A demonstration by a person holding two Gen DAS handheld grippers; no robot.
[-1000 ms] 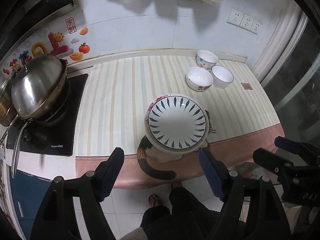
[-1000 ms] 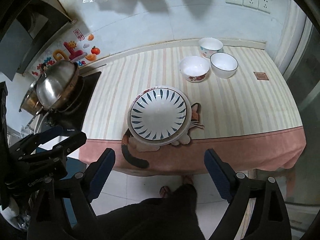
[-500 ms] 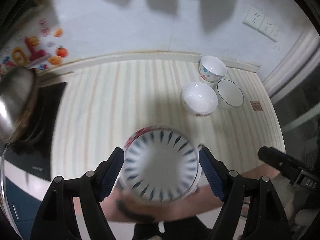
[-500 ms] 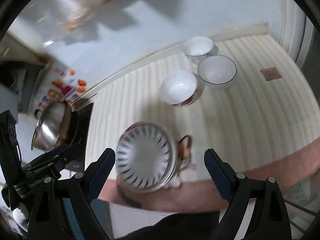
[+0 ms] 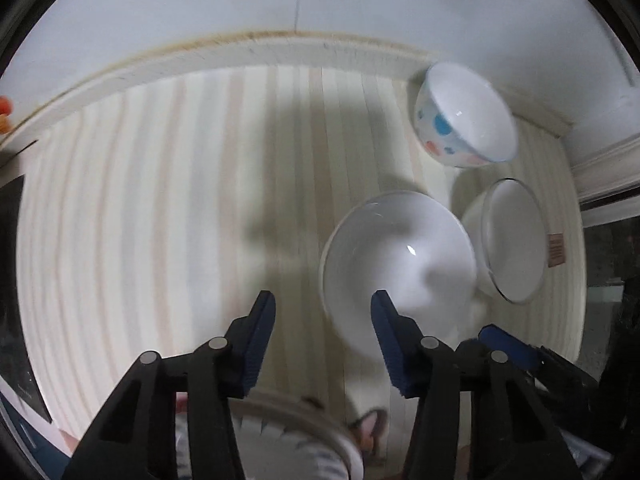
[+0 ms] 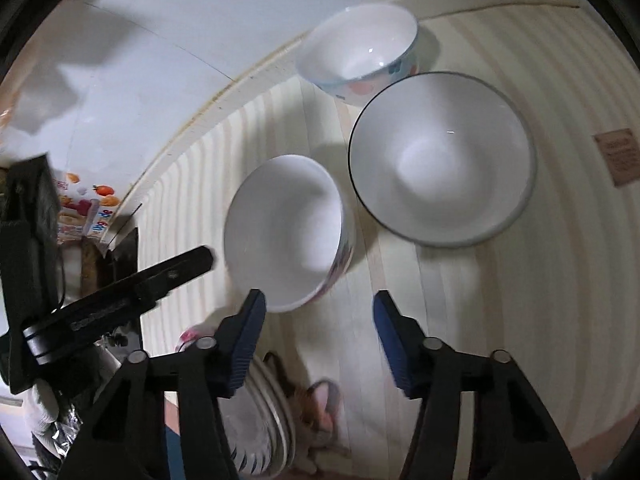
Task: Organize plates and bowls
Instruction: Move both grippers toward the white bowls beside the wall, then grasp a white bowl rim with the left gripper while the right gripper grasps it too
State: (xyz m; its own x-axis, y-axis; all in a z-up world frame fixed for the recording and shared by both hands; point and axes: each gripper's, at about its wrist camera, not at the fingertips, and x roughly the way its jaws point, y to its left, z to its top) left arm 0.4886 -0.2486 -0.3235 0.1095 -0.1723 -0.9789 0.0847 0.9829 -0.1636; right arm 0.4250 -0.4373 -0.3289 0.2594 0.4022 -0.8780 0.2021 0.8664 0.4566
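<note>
Three bowls stand on the striped counter. A plain white bowl is nearest, with a dark-rimmed bowl beside it and a dotted bowl by the wall. The stack of blue-patterned plates shows at the bottom edge. My left gripper hangs over the white bowl's near left rim, its jaws closing and pressing on nothing. My right gripper hovers just short of the same bowl, jaws closing over bare counter.
The black hob edge lies at the far left. A white wall with fruit stickers runs behind the bowls. A brown tag sits on the counter at the right. A cat picture is beside the plates.
Both grippers have moved forward and down from the counter's front edge, past the plates, to the bowls. Both pairs of jaws stand narrower than before.
</note>
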